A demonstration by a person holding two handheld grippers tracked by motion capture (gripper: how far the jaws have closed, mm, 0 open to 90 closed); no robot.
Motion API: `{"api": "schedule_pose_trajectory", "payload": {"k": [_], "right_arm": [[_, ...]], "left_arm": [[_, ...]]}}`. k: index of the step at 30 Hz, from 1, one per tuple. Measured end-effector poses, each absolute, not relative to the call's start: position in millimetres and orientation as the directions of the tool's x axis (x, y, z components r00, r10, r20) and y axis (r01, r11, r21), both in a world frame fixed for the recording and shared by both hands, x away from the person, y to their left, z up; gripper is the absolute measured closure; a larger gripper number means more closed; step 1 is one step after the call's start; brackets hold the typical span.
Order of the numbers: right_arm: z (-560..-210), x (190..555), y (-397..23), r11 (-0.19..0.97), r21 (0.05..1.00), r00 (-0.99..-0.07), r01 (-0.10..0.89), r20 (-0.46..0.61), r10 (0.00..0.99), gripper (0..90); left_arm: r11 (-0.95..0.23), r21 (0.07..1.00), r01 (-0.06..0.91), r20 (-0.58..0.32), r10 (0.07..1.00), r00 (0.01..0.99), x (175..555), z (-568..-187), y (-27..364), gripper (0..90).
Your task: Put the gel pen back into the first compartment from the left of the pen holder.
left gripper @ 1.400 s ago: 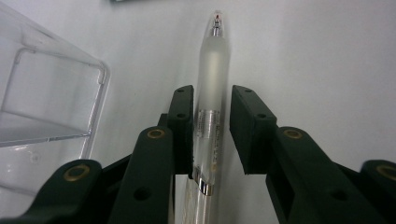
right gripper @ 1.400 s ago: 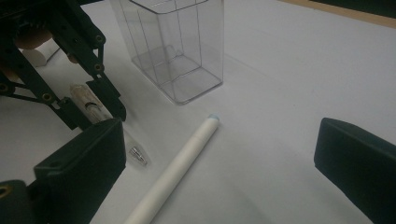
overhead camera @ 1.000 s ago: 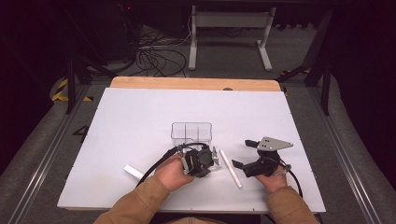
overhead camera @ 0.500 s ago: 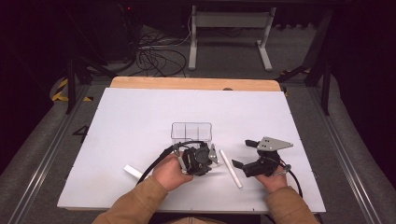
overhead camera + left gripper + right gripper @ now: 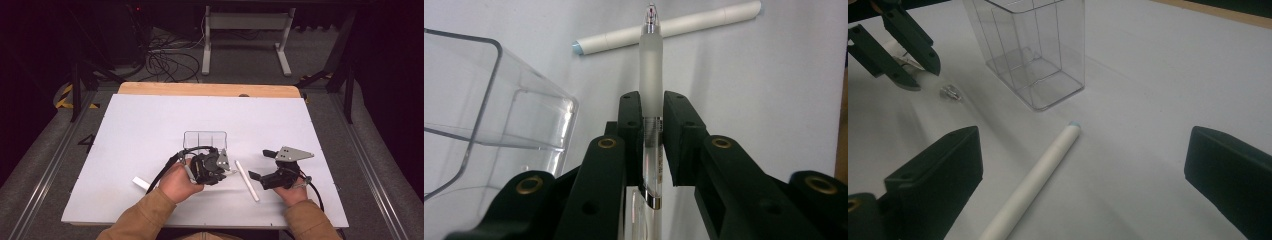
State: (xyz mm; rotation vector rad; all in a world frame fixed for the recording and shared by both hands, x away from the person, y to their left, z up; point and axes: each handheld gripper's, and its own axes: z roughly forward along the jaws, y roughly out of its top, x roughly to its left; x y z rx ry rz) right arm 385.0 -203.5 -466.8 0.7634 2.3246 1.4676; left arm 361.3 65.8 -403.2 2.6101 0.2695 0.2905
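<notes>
My left gripper is shut on a frosted clear pen, whose tip points away past the jaws. In the high view the left gripper sits just in front of a clear plastic container with dividers. The container's corner stands close on the left of the jaws. A white capped marker lies on the table between the two grippers. My right gripper stands wide open with the marker lying between its jaws, untouched. The pen tip shows at the upper left.
A short white piece lies left of the left hand. The white table top ends in a wooden strip at the far edge. Beyond it are cables and a metal stand on the floor.
The left gripper with the pen has shifted only slightly near the container. The right gripper and the marker have stayed where they were.
</notes>
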Motion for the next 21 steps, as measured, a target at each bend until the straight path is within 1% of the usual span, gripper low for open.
{"api": "schedule_pose_trajectory", "payload": {"k": [7, 17, 21], "right_arm": [[-467, 385, -203, 0.341, 0.897, -0.819, 0.279, 0.037, 0.572, 2.4], [-467, 385, -203, 0.342, 0.897, -0.82, 0.28, 0.038, 0.572, 2.4], [-467, 385, -203, 0.342, 0.897, -0.82, 0.28, 0.038, 0.571, 2.4]], "left_arm": [[-0.827, 0.544, 0.137, 0.146, 0.255, 0.956, 360, -395, 73, 79.2], [-0.717, 0.682, 0.146, 0.125, 0.311, 0.942, 362, -378, 94, 79.2], [-0.661, 0.734, 0.155, 0.117, 0.349, 0.93, 362, -372, 104, 79.2]]}}
